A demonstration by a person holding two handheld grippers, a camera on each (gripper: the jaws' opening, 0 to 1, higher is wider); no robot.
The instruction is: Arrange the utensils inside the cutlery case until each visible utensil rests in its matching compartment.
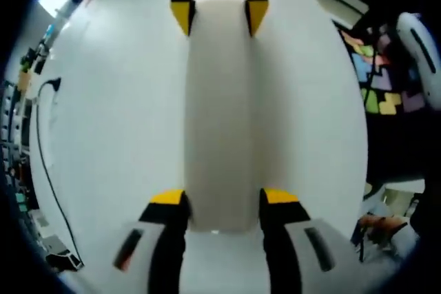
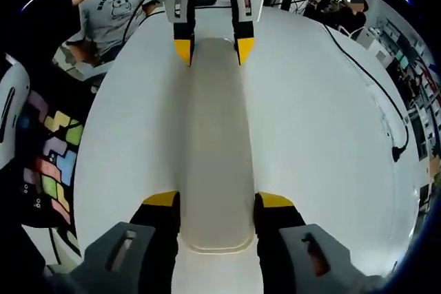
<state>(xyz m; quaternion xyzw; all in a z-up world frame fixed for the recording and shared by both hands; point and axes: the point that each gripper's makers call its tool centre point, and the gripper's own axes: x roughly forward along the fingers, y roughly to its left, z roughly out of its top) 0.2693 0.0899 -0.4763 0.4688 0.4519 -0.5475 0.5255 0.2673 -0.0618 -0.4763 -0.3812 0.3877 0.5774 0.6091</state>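
In the left gripper view, the left tool (image 1: 222, 201) rises from the bottom edge with its yellow-tipped jaws pressed against the two long sides of the near end of the cutlery case (image 1: 220, 122), pinching it. The case is a long, narrow, pale box lying on the white desk (image 1: 117, 122) and running straight away from the camera. At its far end the right tool (image 1: 219, 17) comes in from the top, its yellow tips on either side of the case.

The right gripper view gives the mirror of this: the right tool (image 2: 218, 204) pinches the rounded near end of the cutlery case (image 2: 215, 142), and the left tool (image 2: 213, 47) grips the far end. In this view the case looks translucent, and I cannot tell what lies inside it.

A black cable (image 1: 41, 149) trails over the desk in the left gripper view, while a multicoloured block-pattern mat (image 2: 55, 156) lies off the desk's edge in the right gripper view. Farthest off sits a person in a grey T-shirt (image 2: 114, 8) with print starting "BROTHE"; the rest is unreadable.
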